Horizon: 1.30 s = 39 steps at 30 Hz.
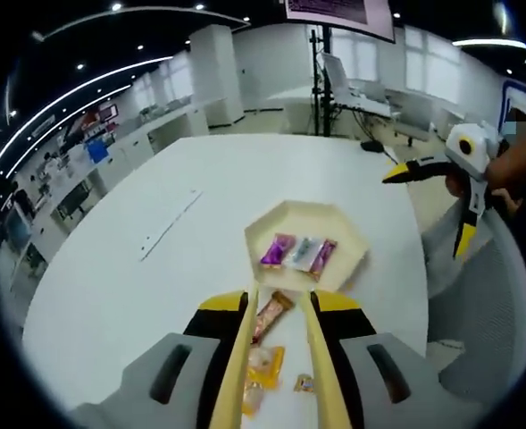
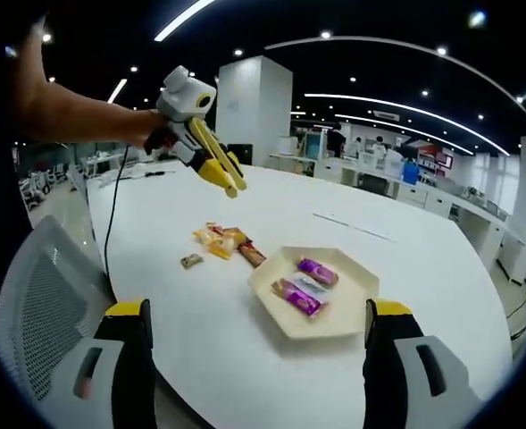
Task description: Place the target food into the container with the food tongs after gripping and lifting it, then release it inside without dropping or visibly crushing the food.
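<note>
The left gripper (image 1: 280, 308) carries long food tongs (image 1: 319, 366), their arms apart and hovering over the loose snack packets (image 1: 267, 357) on the white table (image 1: 137, 268). A brown bar (image 1: 271, 315) lies between the tips. Three wrapped snacks sit in the hexagonal tray (image 2: 314, 293). The right gripper (image 2: 254, 335) hangs wide open near the table's edge.

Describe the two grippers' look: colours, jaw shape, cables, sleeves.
Left gripper: grey moulded body with dark slots, yellow-and-black jaw mounts, long tan tongs as jaws; in the right gripper view it shows a white top and a black cable trailing down. Right gripper: same grey body, black jaws capped yellow; in the left gripper view its jaws look yellow with black tips. The arms show bare, no sleeves visible.
</note>
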Available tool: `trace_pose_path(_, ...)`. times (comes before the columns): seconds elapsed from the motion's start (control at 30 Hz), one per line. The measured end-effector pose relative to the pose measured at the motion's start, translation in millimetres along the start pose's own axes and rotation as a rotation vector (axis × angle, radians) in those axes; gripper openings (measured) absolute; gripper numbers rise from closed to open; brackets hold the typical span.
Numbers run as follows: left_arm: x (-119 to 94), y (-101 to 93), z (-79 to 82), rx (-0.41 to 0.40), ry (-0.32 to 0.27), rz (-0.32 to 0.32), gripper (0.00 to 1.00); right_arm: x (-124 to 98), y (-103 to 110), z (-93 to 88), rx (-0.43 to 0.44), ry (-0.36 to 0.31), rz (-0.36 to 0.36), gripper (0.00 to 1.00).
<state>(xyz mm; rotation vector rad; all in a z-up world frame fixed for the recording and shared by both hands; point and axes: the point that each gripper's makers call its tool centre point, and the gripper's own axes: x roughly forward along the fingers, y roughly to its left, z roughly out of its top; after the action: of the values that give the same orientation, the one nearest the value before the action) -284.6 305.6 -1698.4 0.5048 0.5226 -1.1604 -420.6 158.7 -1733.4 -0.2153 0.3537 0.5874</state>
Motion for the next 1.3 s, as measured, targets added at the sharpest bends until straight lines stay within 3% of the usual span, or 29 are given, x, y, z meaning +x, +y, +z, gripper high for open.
trace_pose_path(0.53,-31.0,-12.4,-56.2,-0.105,-0.01,0.073,0.25,0.1,0.6,-0.5,0.006,0.0,0.002,0.97)
trace_pose_path(0.93,-52.7,-28.4,-83.4,-0.184,-0.046,0.157,0.25,0.3,-0.5,-1.9,0.012,0.008,-0.003,0.98)
trace_pose_path(1.3,-64.8,-39.4,-113.9,-0.188,-0.028,0.218,0.25,1.8,4.7,-2.9,-0.002,0.014,0.024,0.99)
